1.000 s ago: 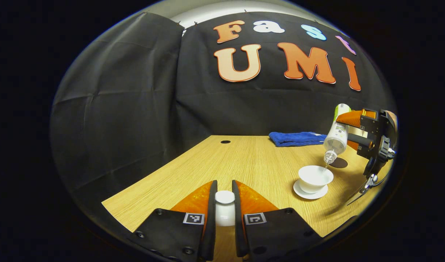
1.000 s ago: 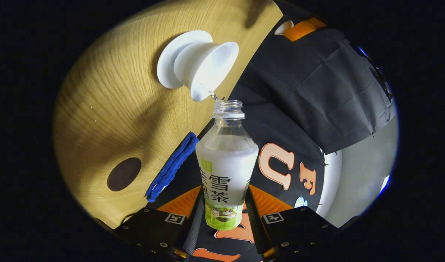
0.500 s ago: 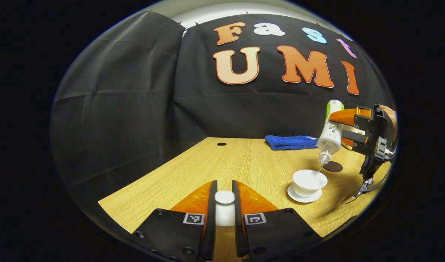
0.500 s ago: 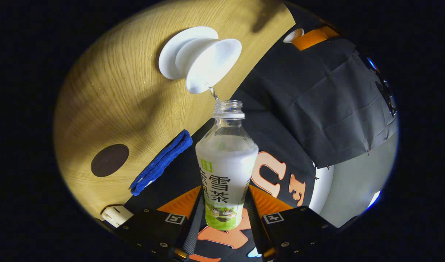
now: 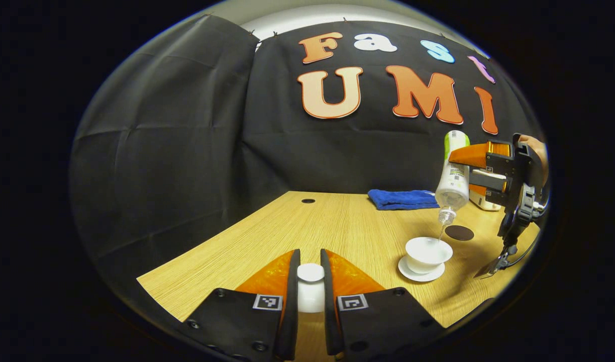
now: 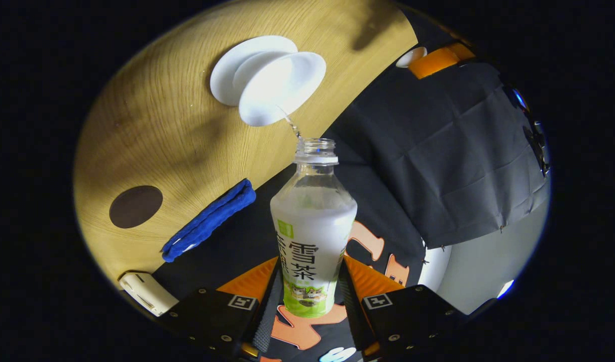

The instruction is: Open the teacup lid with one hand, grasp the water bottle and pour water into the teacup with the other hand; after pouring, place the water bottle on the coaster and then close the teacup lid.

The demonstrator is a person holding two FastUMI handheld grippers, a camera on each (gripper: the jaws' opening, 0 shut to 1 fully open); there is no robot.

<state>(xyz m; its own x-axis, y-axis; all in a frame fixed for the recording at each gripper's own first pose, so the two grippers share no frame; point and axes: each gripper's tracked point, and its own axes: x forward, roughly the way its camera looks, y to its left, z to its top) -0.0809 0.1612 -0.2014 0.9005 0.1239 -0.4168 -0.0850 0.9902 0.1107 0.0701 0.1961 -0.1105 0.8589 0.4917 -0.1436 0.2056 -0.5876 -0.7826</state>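
Observation:
My left gripper (image 5: 310, 261) is shut on the white teacup lid (image 5: 310, 289), held above the table's near edge. To the right, the open white teacup (image 5: 428, 251) stands on its saucer (image 5: 421, 271). My right gripper (image 6: 308, 274) is shut on the clear water bottle (image 6: 312, 226), which is tipped mouth-down over the teacup (image 6: 282, 88). A thin stream of water (image 6: 290, 123) runs from the bottle mouth into the cup. In the left gripper view the bottle (image 5: 453, 176) and the right gripper (image 5: 481, 168) hang above the cup. The dark round coaster (image 5: 459, 232) lies just behind the cup.
A folded blue cloth (image 5: 402, 199) lies at the table's back edge, near the coaster (image 6: 135, 206). A small white device (image 6: 146, 293) sits at the far corner. The wooden table (image 5: 337, 226) has a cable hole (image 5: 308, 200) at the back left.
The right gripper has lifted and tipped the bottle steeper, and the stream into the cup goes on. The left gripper has kept still with the lid.

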